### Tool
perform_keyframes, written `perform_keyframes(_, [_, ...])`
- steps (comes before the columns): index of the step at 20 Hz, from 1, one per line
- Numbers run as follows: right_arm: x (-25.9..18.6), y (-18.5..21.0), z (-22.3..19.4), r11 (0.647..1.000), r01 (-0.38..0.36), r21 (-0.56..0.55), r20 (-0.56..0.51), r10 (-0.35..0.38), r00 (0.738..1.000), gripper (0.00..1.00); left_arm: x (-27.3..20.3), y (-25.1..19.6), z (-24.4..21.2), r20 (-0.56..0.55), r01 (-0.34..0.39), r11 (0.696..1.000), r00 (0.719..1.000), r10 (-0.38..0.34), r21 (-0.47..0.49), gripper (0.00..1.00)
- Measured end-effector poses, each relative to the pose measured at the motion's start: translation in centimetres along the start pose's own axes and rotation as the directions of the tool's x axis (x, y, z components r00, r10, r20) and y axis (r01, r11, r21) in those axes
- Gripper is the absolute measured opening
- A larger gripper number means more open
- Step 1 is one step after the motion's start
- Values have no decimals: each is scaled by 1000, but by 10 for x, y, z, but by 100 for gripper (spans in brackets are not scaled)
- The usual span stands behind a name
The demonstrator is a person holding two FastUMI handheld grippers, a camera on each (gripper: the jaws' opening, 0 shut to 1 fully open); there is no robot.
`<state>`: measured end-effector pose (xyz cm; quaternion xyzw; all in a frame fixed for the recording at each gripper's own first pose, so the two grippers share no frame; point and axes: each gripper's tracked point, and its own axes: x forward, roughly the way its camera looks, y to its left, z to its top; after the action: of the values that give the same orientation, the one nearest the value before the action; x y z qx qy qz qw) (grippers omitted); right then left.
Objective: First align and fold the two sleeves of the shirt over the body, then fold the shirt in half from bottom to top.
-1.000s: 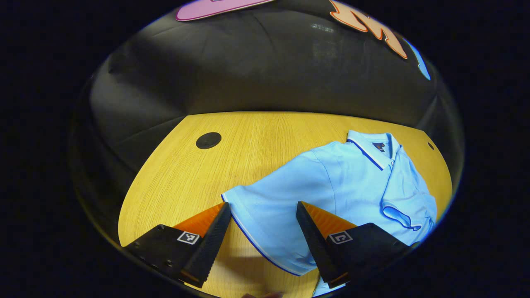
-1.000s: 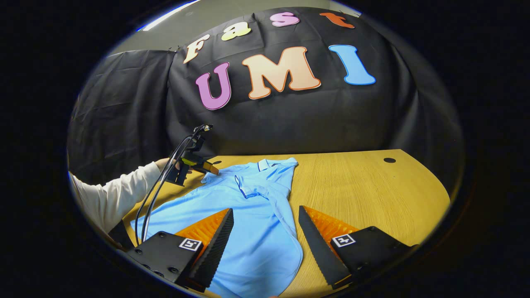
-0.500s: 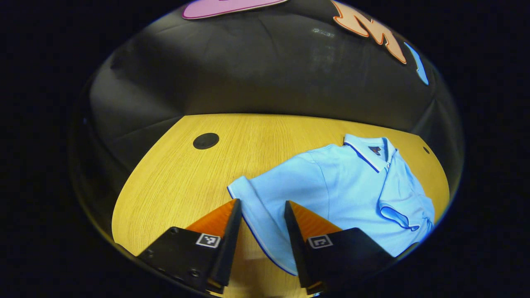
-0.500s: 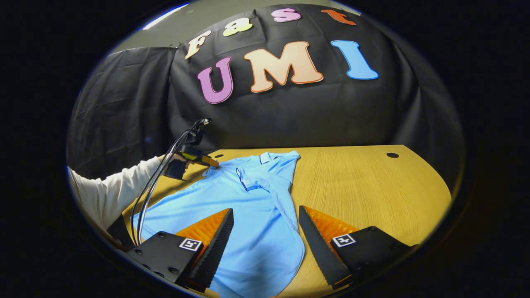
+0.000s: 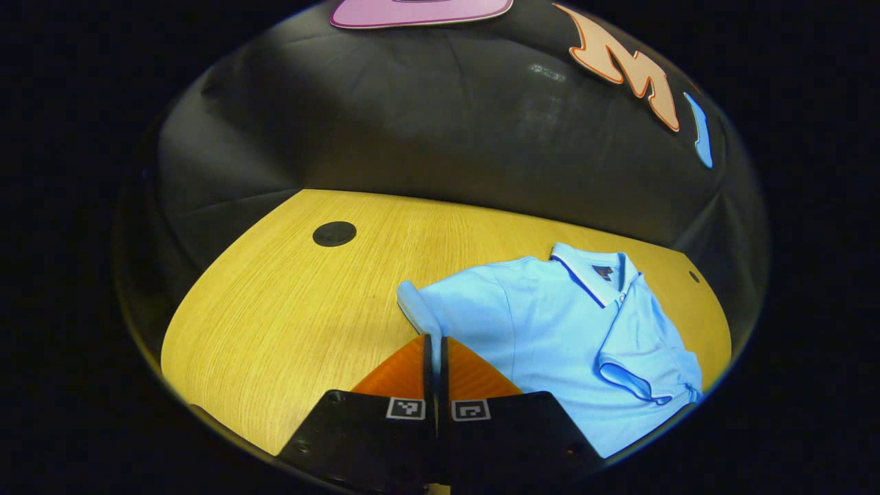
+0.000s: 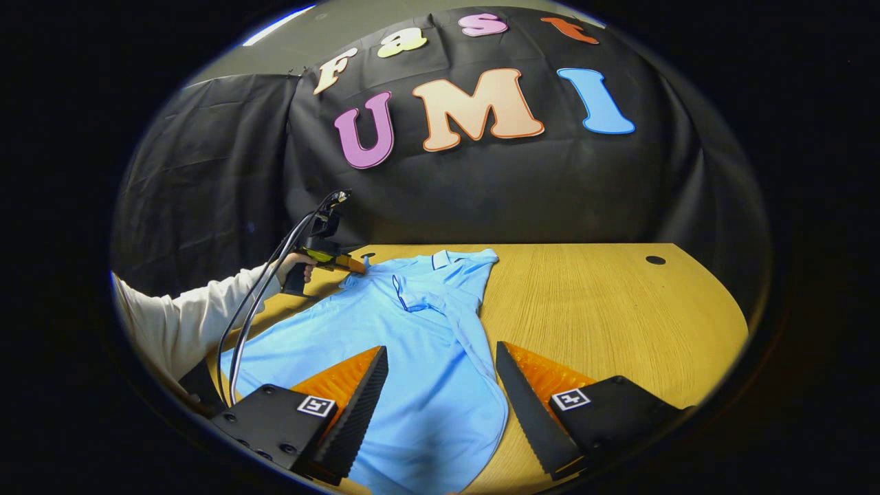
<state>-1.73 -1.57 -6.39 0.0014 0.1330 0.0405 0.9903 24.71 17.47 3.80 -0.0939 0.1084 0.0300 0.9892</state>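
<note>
Left gripper [image 5: 434,342] pinching sleeve [image 5: 419,313], right gripper [image 6: 440,385] agape

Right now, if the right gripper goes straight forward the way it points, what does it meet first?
Most likely the light blue polo shirt lying between the right gripper's open fingers; height above it is unclear.

In my left gripper view the shirt [image 5: 550,330] lies on the table [image 5: 289,302], lower right of frame, collar [image 5: 591,275] at its upper right. One sleeve [image 5: 416,313] sits at centre, just above my left gripper [image 5: 434,344]. A round cap [image 5: 334,234] is set in the table at upper left. In my right gripper view the shirt [image 6: 405,357] runs from centre to bottom, between my right gripper's [image 6: 440,385] fingers, the left gripper [image 6: 357,265] at its upper left edge.
</note>
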Motion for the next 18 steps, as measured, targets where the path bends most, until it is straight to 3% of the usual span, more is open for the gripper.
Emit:
perform_keyframes(3, [-4, -4, 6, 1000, 5, -12, 11, -5, 1000, 98, -9, -22, 20, 38, 37, 999, 999, -38, 11, 0])
perform_keyframes(5, [-6, -5, 6, 1000, 3, -10, 13, -3, 1000, 94, -21, -57, 37, 62, 109, 994, 992, -109, 9, 0])
perform_keyframes(9, [-6, -4, 3, 1000, 5, -18, 1, -4, 1000, 98, -40, -132, 58, 103, 236, 970, 965, -240, 51, 0])
perform_keyframes(16, [-9, -1, -9, 1000, -23, -3, -21, 23, 1000, 98, -51, -264, 39, 38, 387, 913, 918, -394, 129, 0])
perform_keyframes(18, [-9, 3, -6, 999, -32, -1, -15, 32, 999, 98, -48, -289, 24, 9, 400, 901, 913, -407, 167, 0])
